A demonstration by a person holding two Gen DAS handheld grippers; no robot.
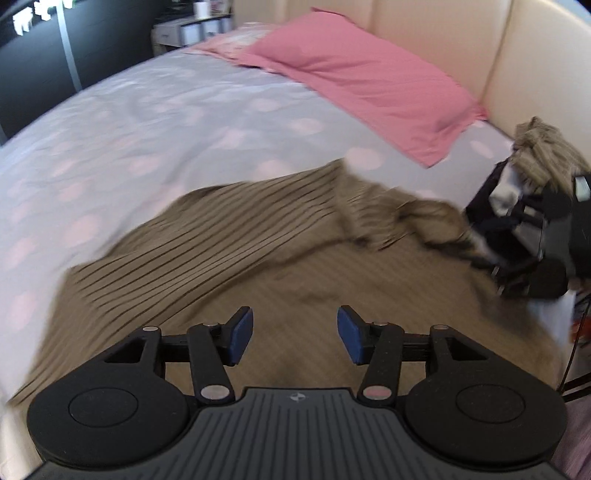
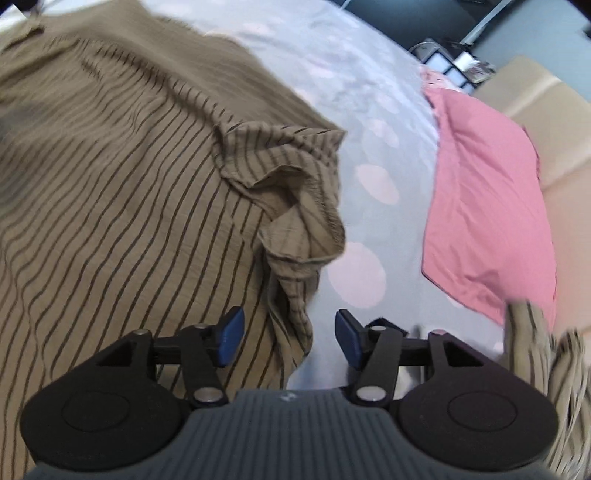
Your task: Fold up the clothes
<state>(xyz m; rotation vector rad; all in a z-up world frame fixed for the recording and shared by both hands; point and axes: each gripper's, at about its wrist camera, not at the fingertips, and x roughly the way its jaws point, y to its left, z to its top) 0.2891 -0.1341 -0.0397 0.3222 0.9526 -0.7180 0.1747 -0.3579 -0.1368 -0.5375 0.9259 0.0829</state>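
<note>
A tan garment with thin dark stripes point(image 1: 207, 236) lies spread on the bed. My left gripper point(image 1: 295, 336) hovers open over its near, plain-looking part, with nothing between the blue pads. In the right wrist view the same garment point(image 2: 110, 184) fills the left half, and a crumpled sleeve point(image 2: 295, 206) bunches at its right edge. My right gripper point(image 2: 290, 338) is open, and the sleeve's lower tip hangs just ahead of the gap between its fingers. The left wrist view shows the right gripper point(image 1: 517, 236) at the garment's far right edge, with tan cloth point(image 1: 546, 155) draped over its top.
The bed sheet point(image 1: 166, 122) is pale blue with pink dots. A pink pillow point(image 1: 369, 81) lies against the cream headboard point(image 1: 535, 55). A second pink patterned pillow point(image 1: 236, 40) lies behind it. A dark wall and white storage boxes point(image 1: 195, 31) stand beyond the bed.
</note>
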